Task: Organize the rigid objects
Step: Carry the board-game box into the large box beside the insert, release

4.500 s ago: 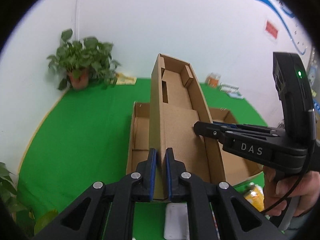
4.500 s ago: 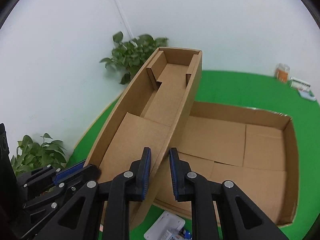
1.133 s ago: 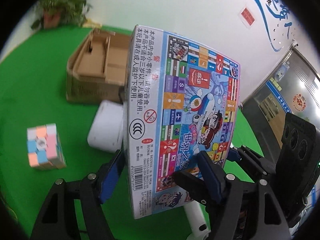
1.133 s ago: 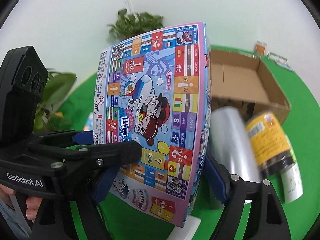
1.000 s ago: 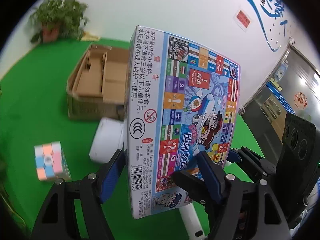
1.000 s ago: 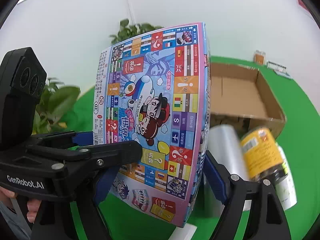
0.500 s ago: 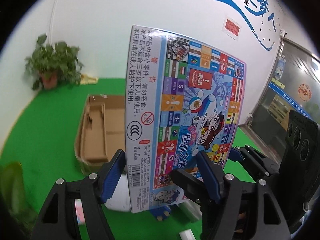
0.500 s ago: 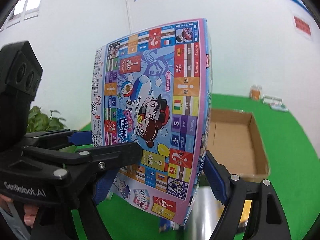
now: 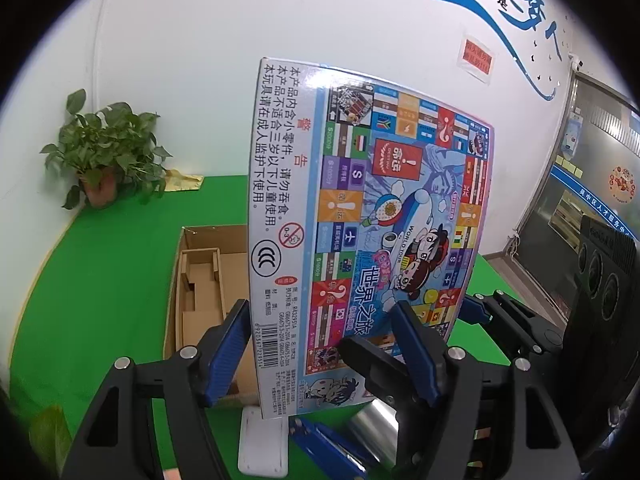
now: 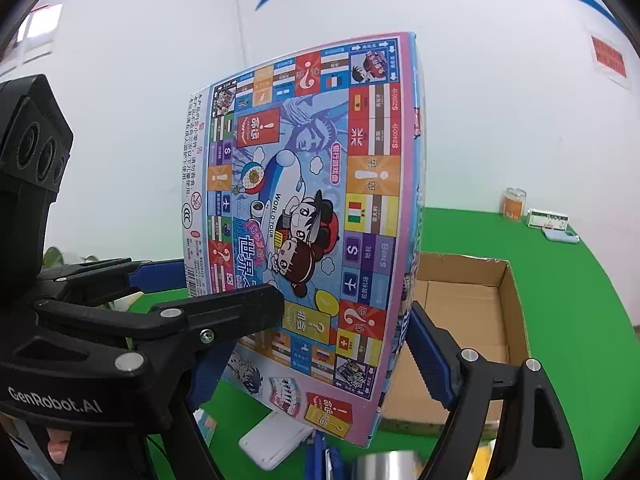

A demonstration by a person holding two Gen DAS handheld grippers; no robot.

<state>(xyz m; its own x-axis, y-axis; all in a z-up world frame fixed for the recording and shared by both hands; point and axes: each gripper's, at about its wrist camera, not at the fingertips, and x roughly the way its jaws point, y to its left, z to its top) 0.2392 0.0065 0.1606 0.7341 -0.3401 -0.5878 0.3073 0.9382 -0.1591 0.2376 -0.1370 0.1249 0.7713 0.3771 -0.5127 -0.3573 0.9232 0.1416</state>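
The game box (image 9: 360, 240) hides most of the carton (image 9: 208, 280) from us. We see a silver roll (image 9: 374, 436) cut off at the bottom edge, and cannot read the far jar's (image 10: 514, 204) label.

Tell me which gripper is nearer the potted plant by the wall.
Left. The left gripper grips the game box on the side toward the potted plant; the right gripper grips the box's opposite side, farther away.

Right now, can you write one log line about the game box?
held: game box | by: left gripper, right gripper | state: upright, lifted | below: cardboard box
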